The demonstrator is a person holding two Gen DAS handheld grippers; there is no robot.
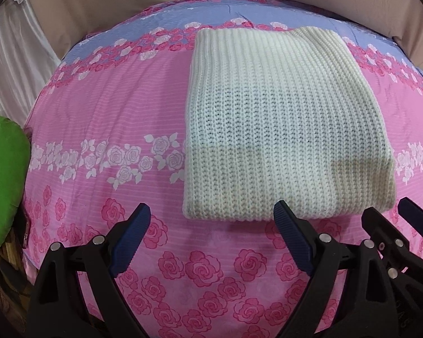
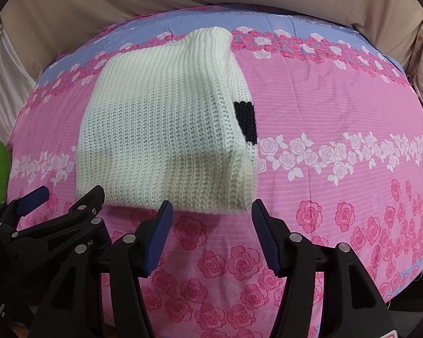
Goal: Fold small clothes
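A cream knitted garment lies folded into a thick rectangle on the pink rose-print bedcover. In the right wrist view the garment shows a black patch on its right side. My left gripper is open and empty, just short of the garment's near edge, with its right finger at that edge. My right gripper is open and empty, right in front of the garment's near right corner. Each gripper shows at the edge of the other's view.
A green cushion sits off the bed's left edge. Beige fabric and a pale curtain lie beyond the far side. Bare bedcover stretches to the right of the garment.
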